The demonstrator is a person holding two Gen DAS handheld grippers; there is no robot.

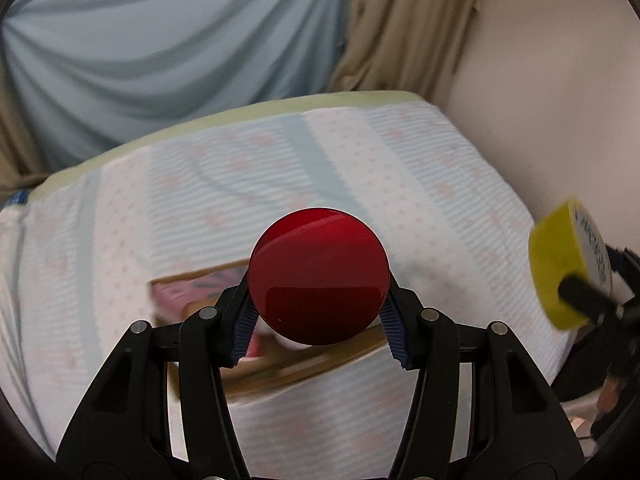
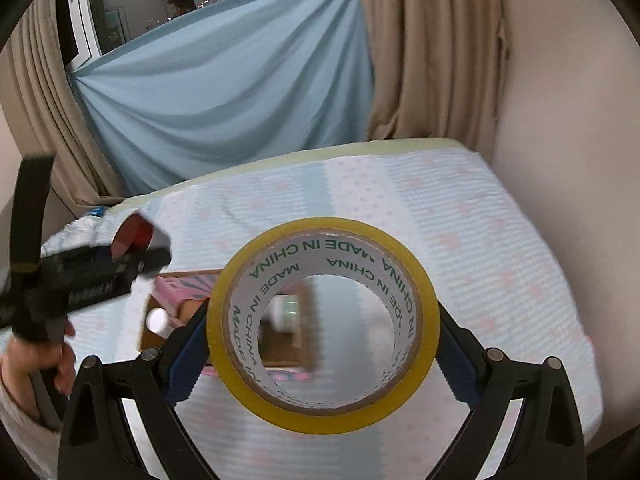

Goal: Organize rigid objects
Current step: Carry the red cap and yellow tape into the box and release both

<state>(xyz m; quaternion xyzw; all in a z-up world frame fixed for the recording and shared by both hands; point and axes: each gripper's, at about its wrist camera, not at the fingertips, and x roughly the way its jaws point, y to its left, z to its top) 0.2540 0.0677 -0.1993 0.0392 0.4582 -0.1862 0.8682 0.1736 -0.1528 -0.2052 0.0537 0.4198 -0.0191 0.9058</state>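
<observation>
Glossy red disc (image 1: 318, 276) and yellow tape roll (image 2: 323, 325), both gripped.

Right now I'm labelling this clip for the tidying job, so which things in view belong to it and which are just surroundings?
Part of the job:
- red round object, held in the left gripper
- yellow tape roll, held in the right gripper
- cardboard box on the bed

Just there:
- striped bedsheet
- blue cloth
- beige curtains

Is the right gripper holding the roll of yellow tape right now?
Yes, the right gripper has its blue pads pressed against both sides of the yellow tape roll, which hangs above the bed.
</observation>
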